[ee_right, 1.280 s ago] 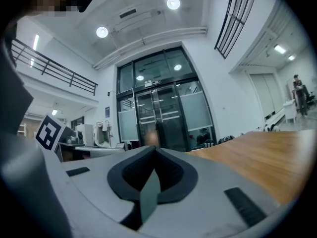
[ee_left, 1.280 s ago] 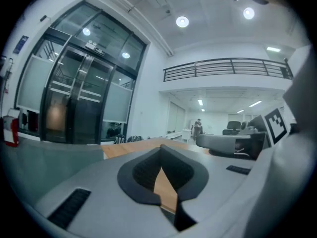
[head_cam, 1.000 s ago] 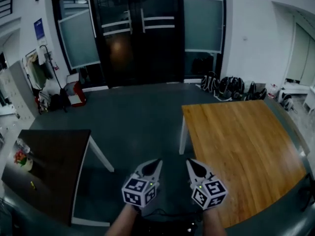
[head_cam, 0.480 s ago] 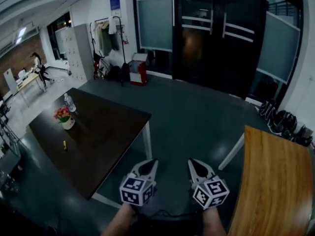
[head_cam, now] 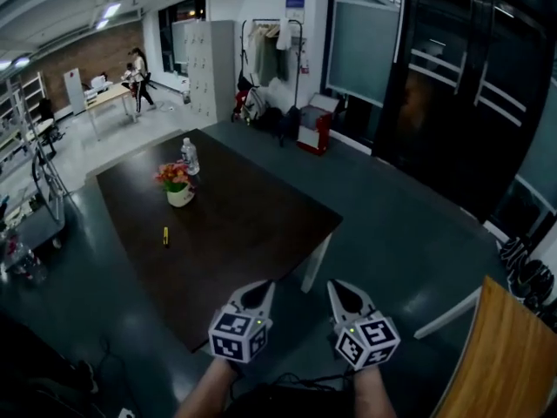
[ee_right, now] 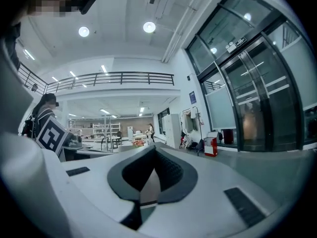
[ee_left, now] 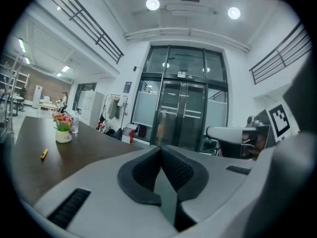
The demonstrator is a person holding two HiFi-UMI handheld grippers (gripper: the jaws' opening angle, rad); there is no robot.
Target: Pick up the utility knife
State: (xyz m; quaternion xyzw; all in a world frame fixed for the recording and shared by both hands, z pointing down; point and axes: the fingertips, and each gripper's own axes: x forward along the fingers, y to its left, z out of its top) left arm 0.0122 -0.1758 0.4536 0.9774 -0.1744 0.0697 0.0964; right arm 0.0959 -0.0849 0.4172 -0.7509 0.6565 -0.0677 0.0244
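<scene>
A small yellow utility knife (head_cam: pixel 165 235) lies on the dark brown table (head_cam: pixel 244 233); it also shows far left in the left gripper view as a yellow utility knife (ee_left: pixel 44 153). My left gripper (head_cam: pixel 259 291) and right gripper (head_cam: pixel 336 289) hang side by side off the table's near corner, over the floor, both well short of the knife. Both are shut with nothing between their jaws.
A white pot of flowers (head_cam: pixel 177 186) and a water bottle (head_cam: pixel 187 155) stand on the table beyond the knife. A light wooden table (head_cam: pixel 513 364) sits at the lower right. Dark glass doors (head_cam: pixel 470 85), lockers (head_cam: pixel 209 68) and a red box (head_cam: pixel 313 131) line the far side.
The head view has swung left: the dark table with the knife has come from the left edge toward the middle, and the wooden table has slid off to the right. Both grippers stay shut.
</scene>
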